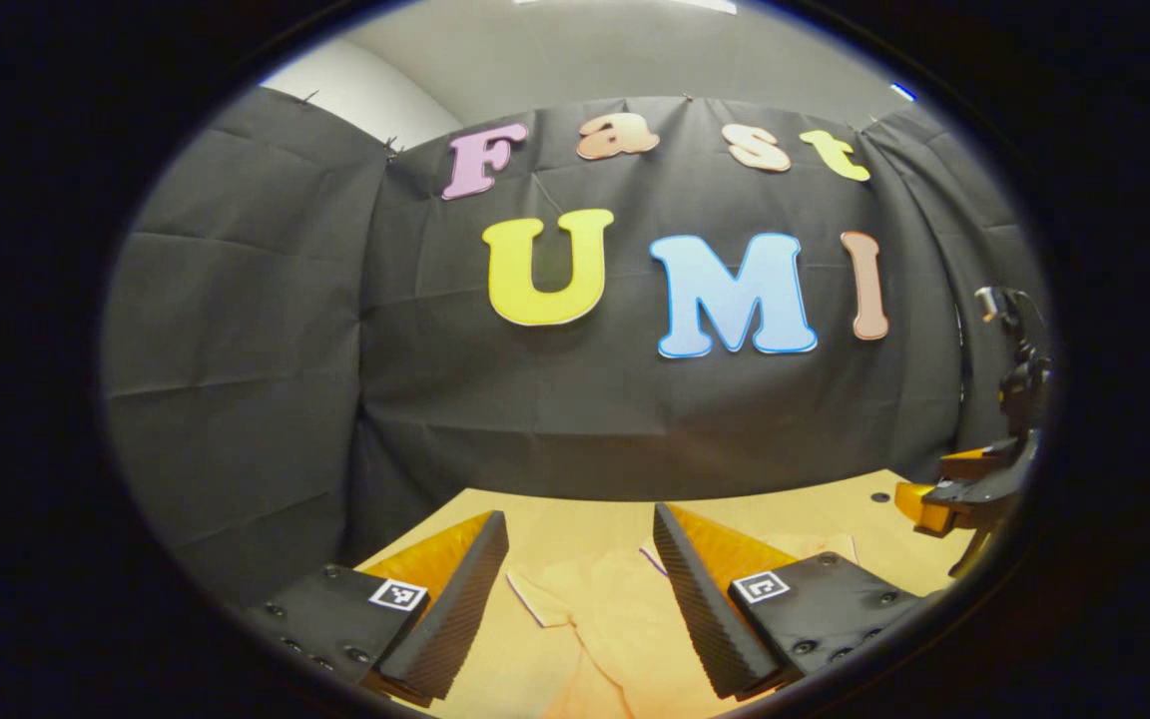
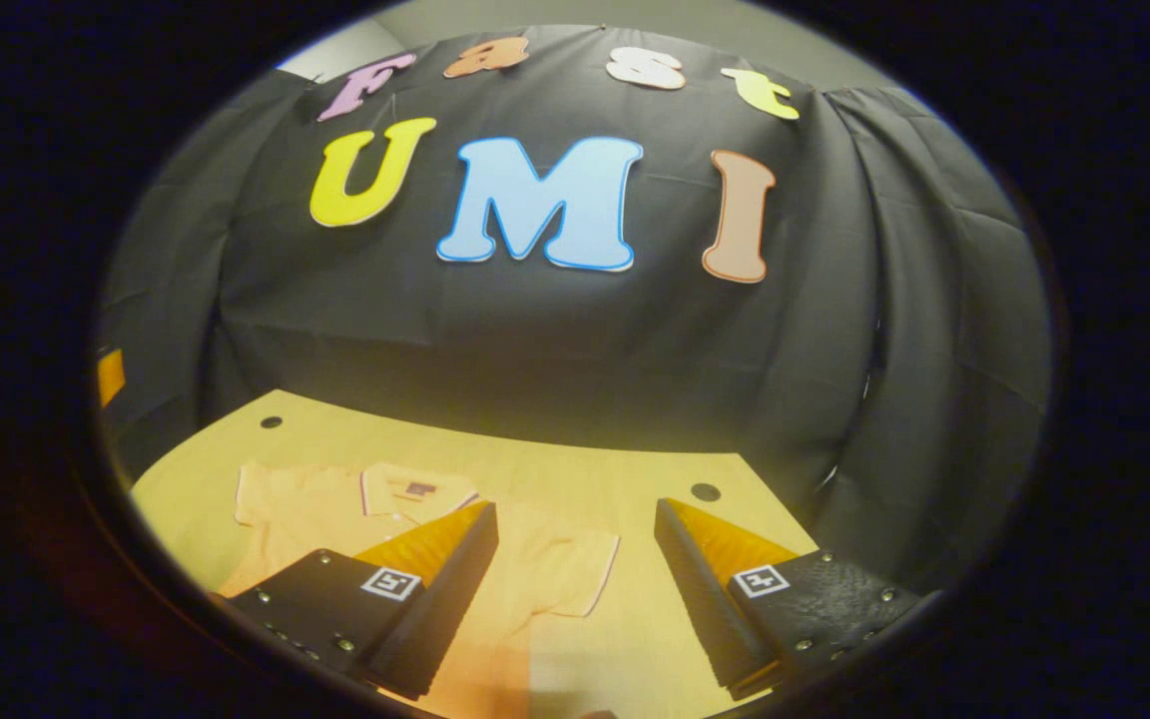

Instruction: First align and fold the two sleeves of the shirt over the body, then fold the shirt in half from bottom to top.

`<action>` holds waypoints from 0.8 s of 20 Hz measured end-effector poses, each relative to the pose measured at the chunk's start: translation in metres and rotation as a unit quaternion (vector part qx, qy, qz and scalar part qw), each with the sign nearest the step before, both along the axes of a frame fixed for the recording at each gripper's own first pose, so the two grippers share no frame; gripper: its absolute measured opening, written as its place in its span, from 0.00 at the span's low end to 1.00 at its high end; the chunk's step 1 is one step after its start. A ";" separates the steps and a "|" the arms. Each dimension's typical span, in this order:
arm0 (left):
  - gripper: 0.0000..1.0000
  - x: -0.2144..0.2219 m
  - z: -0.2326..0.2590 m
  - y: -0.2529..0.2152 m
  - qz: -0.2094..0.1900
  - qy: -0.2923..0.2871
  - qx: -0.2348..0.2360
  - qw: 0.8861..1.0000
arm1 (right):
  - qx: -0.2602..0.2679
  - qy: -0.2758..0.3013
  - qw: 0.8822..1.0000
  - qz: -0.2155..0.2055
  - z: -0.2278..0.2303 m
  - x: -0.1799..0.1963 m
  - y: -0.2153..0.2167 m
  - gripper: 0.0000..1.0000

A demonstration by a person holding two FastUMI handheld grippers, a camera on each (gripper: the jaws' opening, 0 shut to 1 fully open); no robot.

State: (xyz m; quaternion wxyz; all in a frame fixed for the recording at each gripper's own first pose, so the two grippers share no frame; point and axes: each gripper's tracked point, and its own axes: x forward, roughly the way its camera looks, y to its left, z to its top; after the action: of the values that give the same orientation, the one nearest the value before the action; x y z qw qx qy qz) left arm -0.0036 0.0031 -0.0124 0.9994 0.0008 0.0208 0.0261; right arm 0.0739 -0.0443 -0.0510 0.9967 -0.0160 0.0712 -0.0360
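Right gripper view: shirt (image 2: 415, 529) apparently below claw (image 2: 575, 559).

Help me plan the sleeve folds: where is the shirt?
The shirt lies flat on the table, left of centre in the right gripper view, collar toward the wall, beneath both open grippers.

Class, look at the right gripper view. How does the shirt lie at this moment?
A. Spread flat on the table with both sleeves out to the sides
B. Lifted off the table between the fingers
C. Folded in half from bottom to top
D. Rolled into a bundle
A: the shirt lies flat on the table, collar up, sleeves spread out; the right gripper is open above it.
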 end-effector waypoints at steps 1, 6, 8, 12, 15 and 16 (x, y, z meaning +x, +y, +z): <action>0.98 -0.003 0.001 0.002 0.004 0.001 0.002 1.000 | 0.000 0.011 1.000 -0.002 -0.008 0.008 -0.004 0.98; 0.98 -0.020 -0.001 0.014 0.029 0.008 0.011 0.999 | 0.000 0.069 0.998 0.001 -0.053 0.043 -0.015 0.98; 0.98 -0.027 -0.002 0.017 0.038 0.011 0.011 0.999 | 0.009 0.097 0.995 0.004 -0.073 0.060 -0.017 0.98; 0.99 -0.041 -0.005 0.016 0.048 0.016 0.015 0.999 | 0.047 0.169 0.985 -0.006 -0.122 0.091 -0.023 0.98; 0.99 -0.050 -0.006 0.015 0.053 0.019 0.015 0.998 | 0.066 0.206 0.976 -0.021 -0.149 0.107 -0.032 0.98; 0.99 -0.051 -0.007 0.016 0.053 0.021 0.016 0.998 | 0.065 0.213 0.974 -0.026 -0.156 0.112 -0.035 0.98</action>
State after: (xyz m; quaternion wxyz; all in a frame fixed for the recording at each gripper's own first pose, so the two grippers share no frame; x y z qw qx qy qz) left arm -0.0545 0.0190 -0.0198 0.9959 0.0157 0.0409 0.0796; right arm 0.1861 -0.0789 -0.2072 0.9561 0.0437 0.2849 -0.0525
